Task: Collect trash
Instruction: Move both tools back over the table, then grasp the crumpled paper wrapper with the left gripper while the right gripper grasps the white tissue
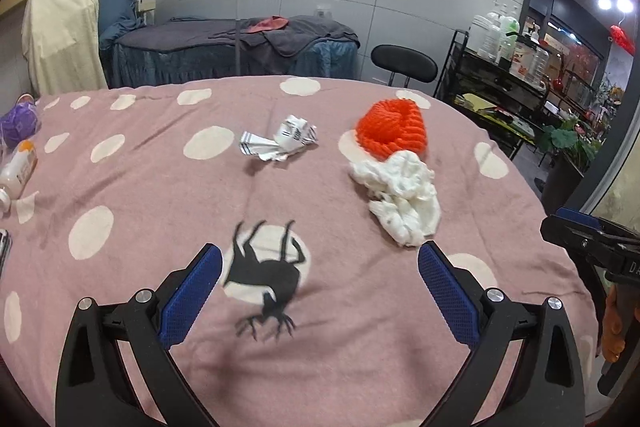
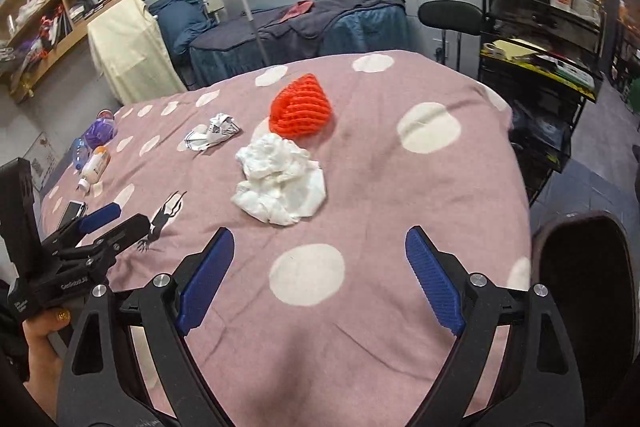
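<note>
A crumpled white tissue wad (image 1: 402, 193) (image 2: 282, 183) lies on the pink dotted blanket (image 1: 160, 187) (image 2: 400, 195), touching an orange knitted hat (image 1: 394, 129) (image 2: 301, 109) behind it. A crumpled printed paper wrapper (image 1: 280, 141) (image 2: 214, 131) lies further left. My left gripper (image 1: 320, 267) is open and empty, over a black bug print, with the tissue just beyond its right finger. My right gripper (image 2: 320, 255) is open and empty, just short of the tissue. Each gripper shows at the edge of the other's view.
At the blanket's left edge lie a white bottle with an orange cap (image 1: 18, 167) (image 2: 96, 165), a purple yarn ball (image 1: 18, 119) (image 2: 100, 131) and a phone (image 2: 72, 211). A black chair back (image 2: 580, 287) stands at the right. A massage bed (image 1: 236, 51) and black cart (image 1: 500, 83) stand behind.
</note>
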A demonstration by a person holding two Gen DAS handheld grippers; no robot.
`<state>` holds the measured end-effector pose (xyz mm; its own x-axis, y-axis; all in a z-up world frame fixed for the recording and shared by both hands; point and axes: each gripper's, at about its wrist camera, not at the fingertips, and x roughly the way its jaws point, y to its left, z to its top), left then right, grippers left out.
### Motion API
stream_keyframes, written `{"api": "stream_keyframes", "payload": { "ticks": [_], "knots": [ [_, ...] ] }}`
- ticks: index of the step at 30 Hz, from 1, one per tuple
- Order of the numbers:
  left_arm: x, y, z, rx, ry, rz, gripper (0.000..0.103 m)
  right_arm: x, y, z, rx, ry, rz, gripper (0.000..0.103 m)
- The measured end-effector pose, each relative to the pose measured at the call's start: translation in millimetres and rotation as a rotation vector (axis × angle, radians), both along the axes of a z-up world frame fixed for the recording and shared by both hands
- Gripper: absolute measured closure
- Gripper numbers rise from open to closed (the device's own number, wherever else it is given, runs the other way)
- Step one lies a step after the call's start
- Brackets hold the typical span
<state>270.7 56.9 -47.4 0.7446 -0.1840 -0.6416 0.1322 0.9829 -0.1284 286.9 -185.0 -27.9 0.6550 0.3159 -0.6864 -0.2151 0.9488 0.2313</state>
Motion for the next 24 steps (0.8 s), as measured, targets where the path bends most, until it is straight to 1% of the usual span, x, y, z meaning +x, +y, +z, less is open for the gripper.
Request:
{"api": "stream_keyframes", "payload": {
  "ticks": [2, 5, 7, 10, 13, 14, 15, 16, 17, 19, 20, 21, 23, 24],
  "knots": [
    [21, 8, -2, 0.003, 0.016, 0.004, 0.006, 20, 19, -3, -0.006, 0.009, 0.029, 0.016],
    [54, 12, -7, 0.015, 0.050, -0.018, 0.006, 53, 45, -10, -0.031, 0.019, 0.065, 0.016],
    [76, 12, -9, 0.040, 0.053, -0.023, 0.006, 74, 58, -15, -0.058, 0.026, 0.076, 0.017],
    [103, 13, -13, 0.072, 0.050, -0.022, 0.006, 104, 74, -26, -0.096, 0.045, 0.084, 0.020],
    [129, 12, -18, 0.091, 0.055, -0.032, 0.009, 128, 81, -41, -0.110, 0.090, 0.084, 0.028],
    [134, 10, -21, 0.101, 0.061, -0.033, 0.010, 133, 82, -44, -0.108, 0.102, 0.089, 0.034],
    [140, 9, -23, 0.110, 0.071, -0.038, 0.014, 136, 84, -46, -0.103, 0.110, 0.098, 0.039],
    [146, 7, -26, 0.119, 0.087, -0.050, 0.021, 139, 86, -47, -0.100, 0.113, 0.112, 0.044],
    [149, 4, -29, 0.127, 0.097, -0.058, 0.025, 139, 89, -48, -0.108, 0.109, 0.121, 0.053],
    [153, 0, -33, 0.140, 0.115, -0.070, 0.047, 136, 91, -45, -0.119, 0.092, 0.128, 0.060],
    [153, 0, -34, 0.138, 0.116, -0.069, 0.052, 134, 91, -42, -0.112, 0.084, 0.130, 0.065],
    [152, 1, -34, 0.130, 0.112, -0.065, 0.058, 132, 89, -40, -0.102, 0.078, 0.129, 0.068],
    [145, 5, -31, 0.110, 0.093, -0.054, 0.071, 125, 84, -34, -0.075, 0.062, 0.122, 0.071],
    [141, 7, -28, 0.096, 0.084, -0.048, 0.080, 121, 80, -30, -0.066, 0.056, 0.118, 0.072]
  ]
}}
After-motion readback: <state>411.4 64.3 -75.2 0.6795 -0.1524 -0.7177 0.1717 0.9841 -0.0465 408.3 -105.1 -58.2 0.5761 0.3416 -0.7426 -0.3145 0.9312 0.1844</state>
